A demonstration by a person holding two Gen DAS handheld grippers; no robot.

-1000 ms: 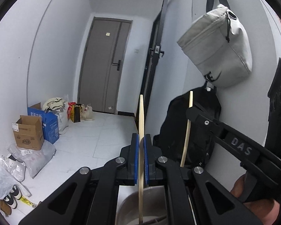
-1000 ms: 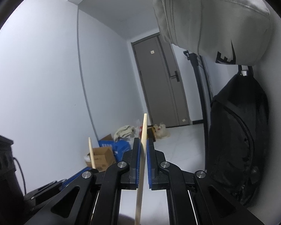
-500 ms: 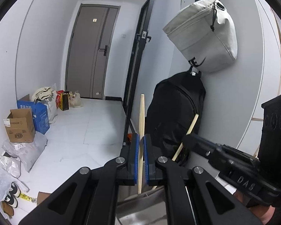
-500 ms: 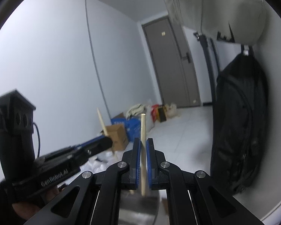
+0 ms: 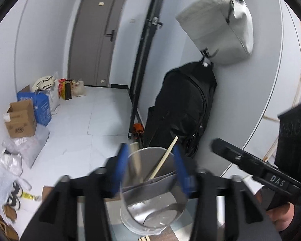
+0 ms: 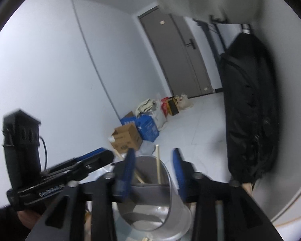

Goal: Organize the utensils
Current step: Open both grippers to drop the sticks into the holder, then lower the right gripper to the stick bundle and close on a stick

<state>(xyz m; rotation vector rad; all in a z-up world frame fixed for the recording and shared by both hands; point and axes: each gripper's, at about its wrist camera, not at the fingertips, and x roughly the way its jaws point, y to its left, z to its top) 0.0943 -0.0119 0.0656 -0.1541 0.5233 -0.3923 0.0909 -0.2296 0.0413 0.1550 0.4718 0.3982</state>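
While the left wrist view looked down and forward along its own fingers, the left tool (image 5: 149, 167) stood with its blue pads (image 5: 121, 166) spread apart, having just been opening, and it gripped nothing. Between and just beyond the pads sat a grey metal utensil holder (image 5: 154, 206), a round cup split by an inner divider. Two pale wooden chopsticks were in it: one chopstick (image 5: 163, 159) leaned to the right above the rim, and a second chopstick (image 5: 135, 156), blurred, stood nearly upright close to the left pad. The holder rested on a tabletop (image 5: 176, 236), only a dark strip of it visible at the bottom edge. At lower right, the right tool (image 5: 250, 164) reached in from the side, angled slightly downward, with a hand (image 5: 281, 219) wrapped around its grip. A black backpack (image 5: 182, 108) and a pale grey bag (image 5: 218, 26) hung on the wall behind.

In the right wrist view, the right tool (image 6: 153, 168) was likewise released, its jaws just having been opening, nothing pressed between the pads. The same utensil holder (image 6: 154, 204) lay between its fingers, with one chopstick (image 6: 158, 162) upright and another (image 6: 130, 166) slanting left. The left tool (image 6: 70, 172) entered from the left, held in a hand (image 6: 28, 219) at the lower edge.
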